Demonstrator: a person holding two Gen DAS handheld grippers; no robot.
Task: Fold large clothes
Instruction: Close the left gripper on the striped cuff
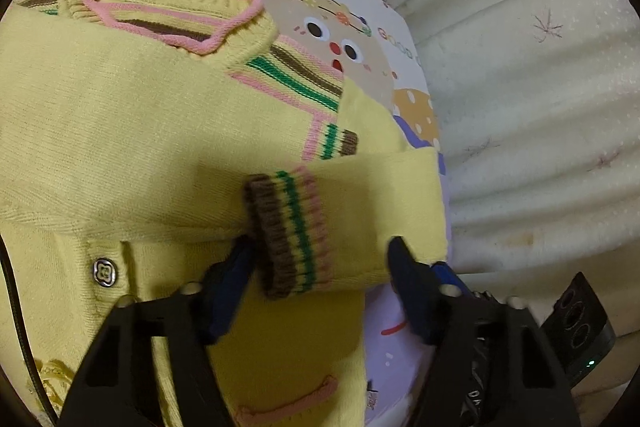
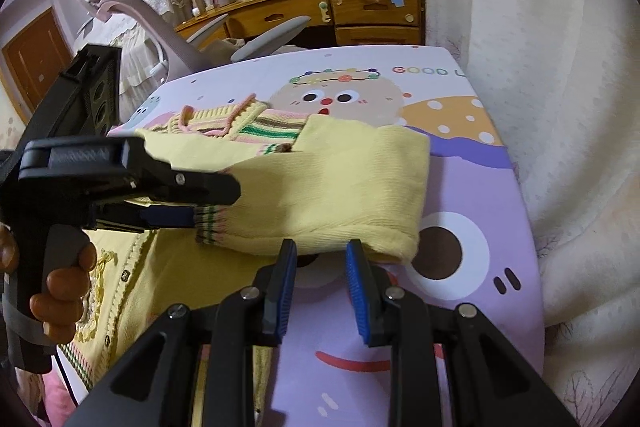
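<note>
Here the left gripper straddles the cardigan cuff unclenched, right gripper released, near "GOOD".

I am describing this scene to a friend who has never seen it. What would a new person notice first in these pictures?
First, the yellow cardigan spread on the cartoon bedsheet, with its pink-edged collar at the far end. Next, the striped sleeve cuff, folded across the body and lying between the open jaws of the left gripper. The right gripper is open too, at the fold of that sleeve.
</note>
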